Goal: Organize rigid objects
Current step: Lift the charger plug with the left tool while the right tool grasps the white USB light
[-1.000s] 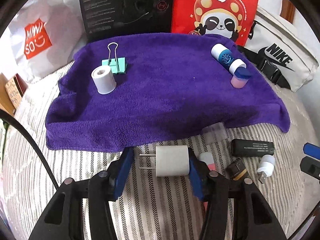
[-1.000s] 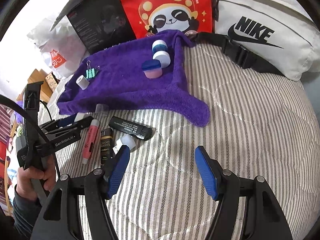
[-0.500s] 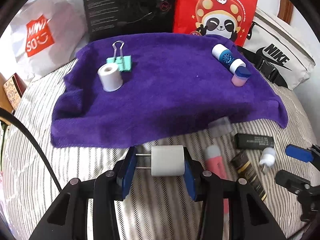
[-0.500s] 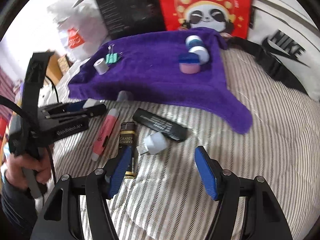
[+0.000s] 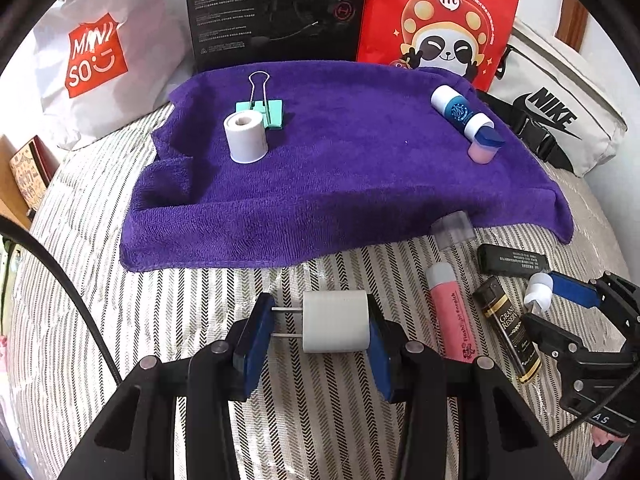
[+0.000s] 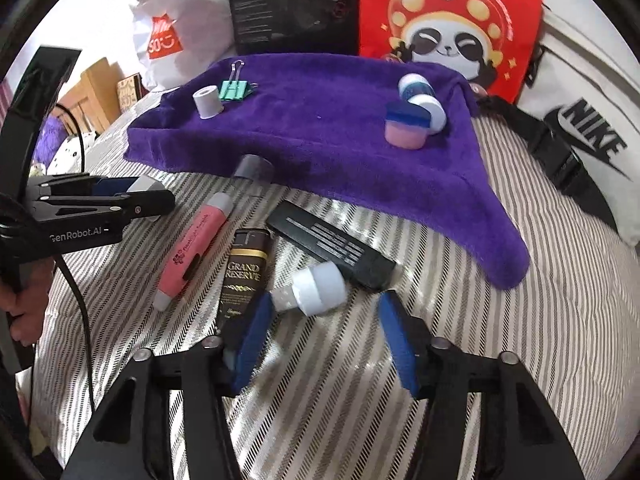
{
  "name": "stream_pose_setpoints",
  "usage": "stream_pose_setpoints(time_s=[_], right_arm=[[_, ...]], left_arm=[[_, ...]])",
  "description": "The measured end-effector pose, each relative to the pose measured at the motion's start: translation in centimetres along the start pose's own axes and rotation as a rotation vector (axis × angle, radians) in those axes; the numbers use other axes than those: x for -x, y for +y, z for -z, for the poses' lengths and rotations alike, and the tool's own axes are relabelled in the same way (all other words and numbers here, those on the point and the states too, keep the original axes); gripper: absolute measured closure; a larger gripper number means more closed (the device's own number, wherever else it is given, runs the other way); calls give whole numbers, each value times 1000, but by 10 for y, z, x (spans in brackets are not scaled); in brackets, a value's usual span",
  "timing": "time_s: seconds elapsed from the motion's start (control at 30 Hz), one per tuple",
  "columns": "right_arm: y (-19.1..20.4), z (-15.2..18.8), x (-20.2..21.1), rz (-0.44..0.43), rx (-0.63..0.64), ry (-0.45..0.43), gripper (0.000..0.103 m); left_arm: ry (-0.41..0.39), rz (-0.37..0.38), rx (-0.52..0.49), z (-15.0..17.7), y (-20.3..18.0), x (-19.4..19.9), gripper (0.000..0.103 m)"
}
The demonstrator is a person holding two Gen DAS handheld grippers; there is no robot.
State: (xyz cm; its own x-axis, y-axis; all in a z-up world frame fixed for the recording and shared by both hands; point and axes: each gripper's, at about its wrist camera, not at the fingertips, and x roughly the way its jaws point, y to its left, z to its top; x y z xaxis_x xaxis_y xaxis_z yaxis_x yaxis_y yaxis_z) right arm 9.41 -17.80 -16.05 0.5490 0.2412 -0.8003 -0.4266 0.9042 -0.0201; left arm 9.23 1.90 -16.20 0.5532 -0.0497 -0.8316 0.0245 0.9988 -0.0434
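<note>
My left gripper (image 5: 318,330) is shut on a white plug charger (image 5: 335,327), prongs to the left, just in front of the purple towel (image 5: 340,184). On the towel stand a white tape roll (image 5: 245,136), a green binder clip (image 5: 262,110), a blue-and-white tube (image 5: 460,111) and a pink jar (image 5: 484,146). My right gripper (image 6: 326,312) is closing around a small white USB adapter (image 6: 318,288); its pads do not touch it. Beside the adapter lie a pink highlighter (image 6: 194,246), a dark Grand Reserve lighter (image 6: 242,276) and a black bar (image 6: 332,246).
A clear cap (image 5: 454,230) lies at the towel's front edge. Behind the towel stand a white Miniso bag (image 5: 100,60), a black box (image 5: 276,12), a red panda bag (image 5: 436,20) and a white Nike bag (image 5: 556,108). The bed cover (image 5: 80,280) is striped.
My right gripper moved down and forward over the USB adapter, rolled, and its jaws narrowed. My left gripper slid a little to the left with the charger still in it.
</note>
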Motion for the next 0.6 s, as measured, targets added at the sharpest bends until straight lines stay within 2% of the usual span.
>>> stream_pose_setpoints(time_s=[0.07,0.1,0.2,0.33,0.6], right_arm=[[0,-1,0,-1,3,-6,56],[-2,-2,1,-6,-7,-1,67],[-12,-1,6,-42,-50,30,67],[-16,5,9,-37,-60,42,66],[-6,6,7,16,-30,27,66]], left_arm=[[-5,-4,-3,1,-1,0,61],[-7,-1,-2,1,0,1,61],[-9,18,9,2,4,2,62],[-15,32,17,4,7,4,62],[-28,-19,-20,2,-1,2,61]])
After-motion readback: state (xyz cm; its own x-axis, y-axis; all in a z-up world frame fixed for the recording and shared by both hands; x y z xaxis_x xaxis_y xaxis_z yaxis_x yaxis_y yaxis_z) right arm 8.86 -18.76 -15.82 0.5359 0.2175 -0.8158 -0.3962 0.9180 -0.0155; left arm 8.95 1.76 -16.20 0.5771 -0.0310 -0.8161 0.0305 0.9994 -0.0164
